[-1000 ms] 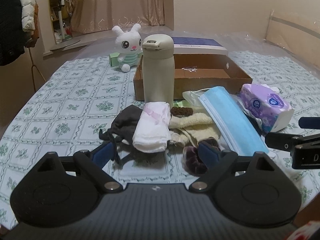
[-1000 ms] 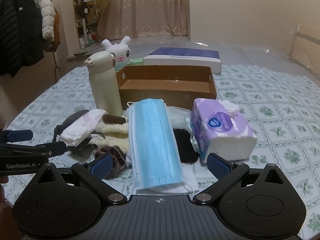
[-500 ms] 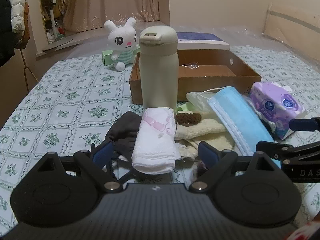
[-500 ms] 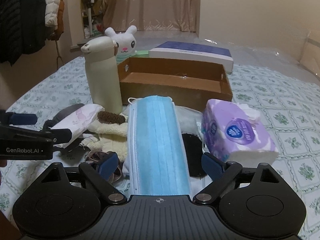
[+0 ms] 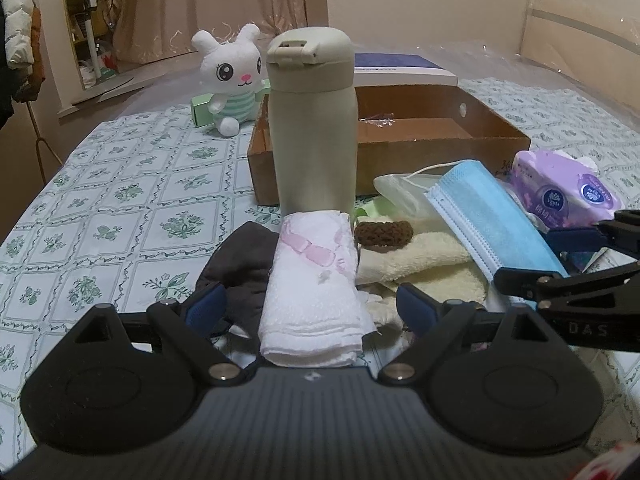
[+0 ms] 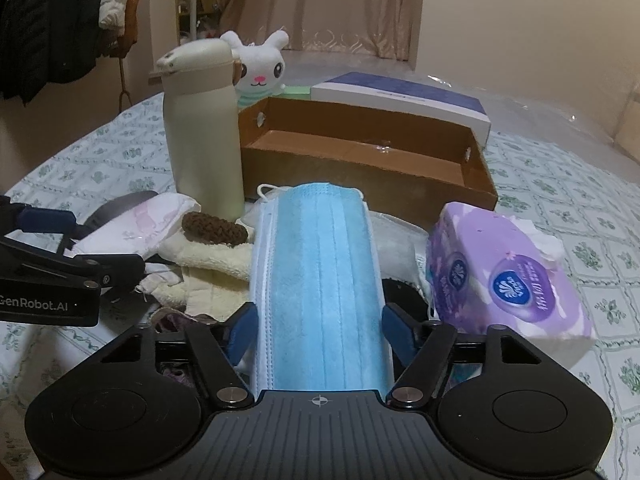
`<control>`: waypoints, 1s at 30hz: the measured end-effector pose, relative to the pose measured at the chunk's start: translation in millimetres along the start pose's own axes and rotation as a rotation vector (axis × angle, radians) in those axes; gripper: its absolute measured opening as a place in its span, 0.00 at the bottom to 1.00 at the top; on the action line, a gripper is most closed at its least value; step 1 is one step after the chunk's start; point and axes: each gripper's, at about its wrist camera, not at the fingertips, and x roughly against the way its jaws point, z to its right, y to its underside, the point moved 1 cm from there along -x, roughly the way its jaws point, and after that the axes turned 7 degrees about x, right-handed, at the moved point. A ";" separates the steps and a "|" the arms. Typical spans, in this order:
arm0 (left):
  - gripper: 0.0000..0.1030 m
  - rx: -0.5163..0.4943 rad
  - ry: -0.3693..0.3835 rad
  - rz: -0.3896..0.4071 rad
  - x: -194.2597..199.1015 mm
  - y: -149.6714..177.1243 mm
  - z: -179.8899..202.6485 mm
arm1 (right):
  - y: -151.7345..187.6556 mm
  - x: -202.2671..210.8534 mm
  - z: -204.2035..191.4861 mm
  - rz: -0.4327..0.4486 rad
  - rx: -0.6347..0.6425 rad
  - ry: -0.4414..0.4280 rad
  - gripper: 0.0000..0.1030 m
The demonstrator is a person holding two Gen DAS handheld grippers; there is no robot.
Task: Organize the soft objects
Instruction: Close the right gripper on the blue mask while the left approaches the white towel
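Both grippers spread: left gripper (image 5: 310,306) straddles white towel (image 5: 314,284), right gripper (image 6: 318,326) straddles blue mask (image 6: 320,280) — closing might snag neighbouring cloths or topple the flask (image 5: 312,120).

Ahead of the left gripper (image 5: 311,305), the flask (image 5: 313,120) blocks the cardboard box (image 5: 440,152); bare tablecloth (image 5: 120,208) lies open leftward.

Before you, a green floral tablecloth (image 5: 120,216) carries a cream flask (image 5: 312,120), cardboard tray (image 6: 360,160), plush rabbit (image 5: 234,76), tissue pack (image 6: 504,276) and a heap of soft items including a blue mask (image 6: 320,280).
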 end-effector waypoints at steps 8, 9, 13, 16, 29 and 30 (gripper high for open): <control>0.88 -0.016 0.014 0.003 -6.6 -1.5 1.0 | -1.8 -9.5 -2.7 -0.002 0.016 -0.005 0.46; 0.87 -0.020 0.015 0.004 -7.2 -1.5 1.2 | -2.4 -9.5 -3.5 0.000 0.018 -0.004 0.45; 0.86 -0.027 0.020 0.006 -8.2 -2.8 1.6 | -3.3 -8.1 -4.9 0.009 0.018 0.002 0.41; 0.85 -0.030 0.025 0.007 -8.4 -3.4 1.4 | -3.5 -6.2 -4.8 0.015 0.012 0.003 0.33; 0.67 -0.052 0.042 0.001 -11.7 -6.6 1.2 | -6.0 4.9 -2.7 0.055 0.009 0.020 0.08; 0.64 -0.051 0.042 0.000 -12.2 -7.1 0.3 | -5.8 5.4 -2.1 0.058 0.006 0.020 0.07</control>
